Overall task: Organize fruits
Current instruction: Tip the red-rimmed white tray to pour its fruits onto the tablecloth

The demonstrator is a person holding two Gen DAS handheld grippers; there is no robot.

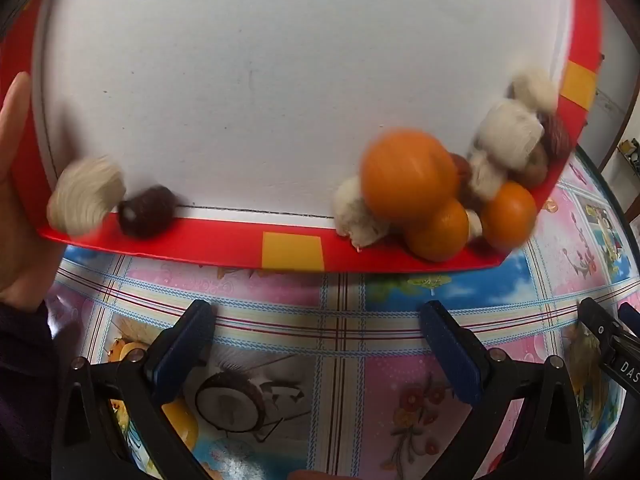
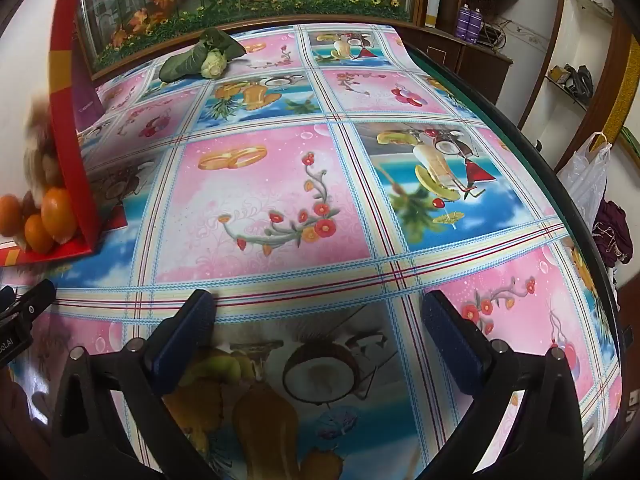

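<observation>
A red box point(image 1: 292, 254) with a white inside stands tilted up on its lower rim on the table, and a hand point(image 1: 16, 184) holds its left edge. Three oranges point(image 1: 408, 180) are piled in its lower right corner among white net-wrapped fruits point(image 1: 508, 136) and brown ones; they are blurred. Another white wrapped fruit point(image 1: 86, 196) and a dark fruit point(image 1: 146, 210) lie at the lower left. My left gripper point(image 1: 316, 312) is open just below the box rim, holding nothing. My right gripper point(image 2: 316, 300) is open over the tablecloth, with the box point(image 2: 76, 152) and oranges point(image 2: 40, 220) to its left.
A patterned pink and blue tablecloth point(image 2: 280, 184) covers the table. A green leafy vegetable point(image 2: 204, 58) lies at the far end in front of a flowered panel. The table's right edge point(image 2: 560, 184) curves past shelves and a hanging plastic bag point(image 2: 588, 176).
</observation>
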